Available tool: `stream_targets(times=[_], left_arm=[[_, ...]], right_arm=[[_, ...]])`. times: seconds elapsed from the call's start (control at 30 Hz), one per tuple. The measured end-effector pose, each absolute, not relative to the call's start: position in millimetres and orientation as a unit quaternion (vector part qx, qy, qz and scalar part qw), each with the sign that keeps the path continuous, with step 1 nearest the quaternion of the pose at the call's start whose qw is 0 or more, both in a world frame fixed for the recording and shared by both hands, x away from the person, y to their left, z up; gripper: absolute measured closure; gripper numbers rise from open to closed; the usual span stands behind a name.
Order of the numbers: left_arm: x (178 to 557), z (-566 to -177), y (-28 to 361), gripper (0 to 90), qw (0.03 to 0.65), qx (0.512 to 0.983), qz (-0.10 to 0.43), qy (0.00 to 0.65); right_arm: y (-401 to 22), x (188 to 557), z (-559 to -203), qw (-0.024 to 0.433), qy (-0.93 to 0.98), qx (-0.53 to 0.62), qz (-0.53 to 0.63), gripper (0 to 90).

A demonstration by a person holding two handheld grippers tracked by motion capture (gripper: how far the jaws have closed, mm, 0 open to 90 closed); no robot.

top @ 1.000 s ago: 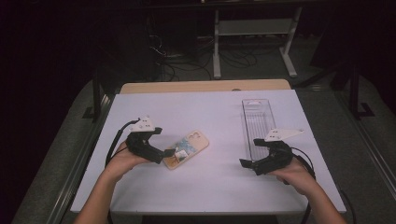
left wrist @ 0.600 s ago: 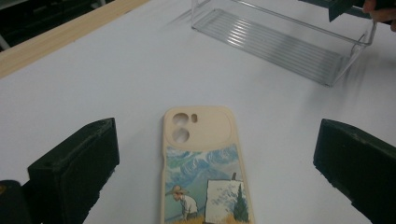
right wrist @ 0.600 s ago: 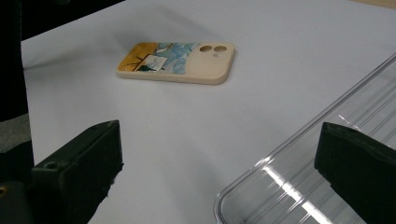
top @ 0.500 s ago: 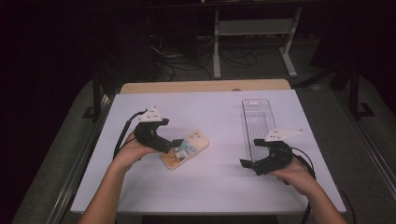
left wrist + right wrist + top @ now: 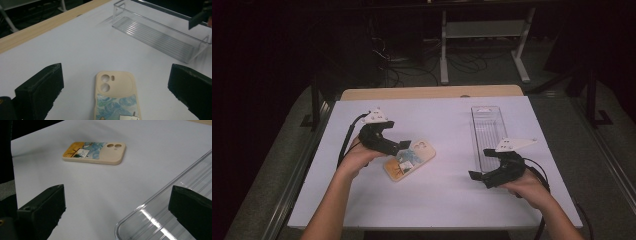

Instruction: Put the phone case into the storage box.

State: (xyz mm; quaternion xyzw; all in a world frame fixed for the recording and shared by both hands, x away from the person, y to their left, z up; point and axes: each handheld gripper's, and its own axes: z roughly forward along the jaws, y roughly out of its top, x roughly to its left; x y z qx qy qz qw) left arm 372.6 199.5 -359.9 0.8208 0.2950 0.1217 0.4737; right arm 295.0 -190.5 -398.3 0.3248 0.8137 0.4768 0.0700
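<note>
Cream phone case (image 5: pixel 117 96) lies flat on the worktop (image 5: pixel 447 120), centred just ahead of the left tool (image 5: pixel 398 145), whose jaws gape wide and empty. Probably best: lower squarely, pinch its long edges. The right tool (image 5: pixel 477 174) idles open beside the clear tray (image 5: pixel 487 131).

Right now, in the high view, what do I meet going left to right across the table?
Left gripper → phone case → right gripper → clear tray, all on the white table.
</note>
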Motion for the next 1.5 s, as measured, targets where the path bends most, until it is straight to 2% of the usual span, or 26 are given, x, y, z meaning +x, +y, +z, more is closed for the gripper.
stream_targets(times=[0.37,1.5], left_arm=[[374,-360,201,0.0,0.475,0.813,0.125,0.313],[364,-392,191,0.0,0.427,0.84,0.114,0.316]], right_arm=[[-190,294,-398,0.072,0.816,0.325,0.472,0.6],[-190,295,-399,0.076,0.815,0.324,0.475,0.6]])
